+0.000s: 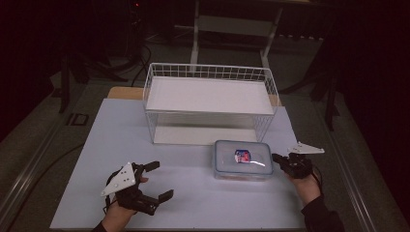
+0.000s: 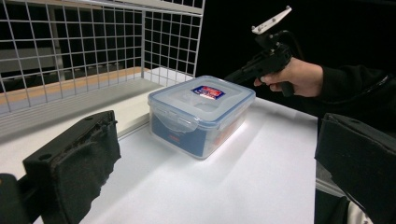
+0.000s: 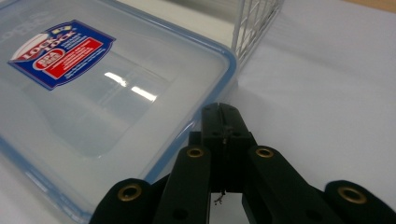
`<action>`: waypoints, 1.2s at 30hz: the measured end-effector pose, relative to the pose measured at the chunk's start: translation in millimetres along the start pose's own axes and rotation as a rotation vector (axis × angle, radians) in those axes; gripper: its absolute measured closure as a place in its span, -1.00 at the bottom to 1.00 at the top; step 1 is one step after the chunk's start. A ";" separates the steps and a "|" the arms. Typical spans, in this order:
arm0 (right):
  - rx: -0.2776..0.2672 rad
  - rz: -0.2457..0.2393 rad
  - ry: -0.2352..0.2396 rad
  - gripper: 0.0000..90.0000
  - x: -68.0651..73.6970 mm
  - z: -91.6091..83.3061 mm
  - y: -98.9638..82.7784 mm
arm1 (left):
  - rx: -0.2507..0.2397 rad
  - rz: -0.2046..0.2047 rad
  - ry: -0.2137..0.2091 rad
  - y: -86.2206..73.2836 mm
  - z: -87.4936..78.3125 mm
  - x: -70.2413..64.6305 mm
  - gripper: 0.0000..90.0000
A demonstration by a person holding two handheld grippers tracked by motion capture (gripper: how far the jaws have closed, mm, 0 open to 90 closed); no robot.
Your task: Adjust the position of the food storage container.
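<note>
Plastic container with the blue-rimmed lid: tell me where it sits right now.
In the high view the plastic container sits on the white table, right of centre, just in front of the wire basket, with the shut right gripper at its right edge.

White wire basket shelf (image 1: 209, 96) stands at the far middle of the pale table top (image 1: 96, 145); metal frame legs behind the shelf (image 1: 196, 34).

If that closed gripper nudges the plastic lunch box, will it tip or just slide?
The plastic box looks low and wide with a flat base, so it would probably slide rather than tip. The white tabletop looks smooth, so little should resist it. The box seems mostly empty, so probably light. The right gripper, shut, sits at its edge.
</note>
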State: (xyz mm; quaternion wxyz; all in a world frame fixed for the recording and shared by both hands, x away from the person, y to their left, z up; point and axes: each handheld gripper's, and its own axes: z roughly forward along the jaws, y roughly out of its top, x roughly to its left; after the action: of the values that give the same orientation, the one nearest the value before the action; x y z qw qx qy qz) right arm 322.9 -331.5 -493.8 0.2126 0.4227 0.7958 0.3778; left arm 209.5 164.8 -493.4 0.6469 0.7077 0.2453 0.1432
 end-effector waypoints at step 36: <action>0.000 -0.089 0.218 1.00 80.8 50.7 37.9 | 0.007 0.012 0.001 0.2 -0.1 -1.7 -1.00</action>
State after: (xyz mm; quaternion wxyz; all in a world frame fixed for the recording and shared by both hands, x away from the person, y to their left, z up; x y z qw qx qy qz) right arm 331.0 -229.3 -497.3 0.1413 0.3435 0.8321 0.4118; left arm 208.0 164.0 -493.0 0.6433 0.7115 0.2418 0.1465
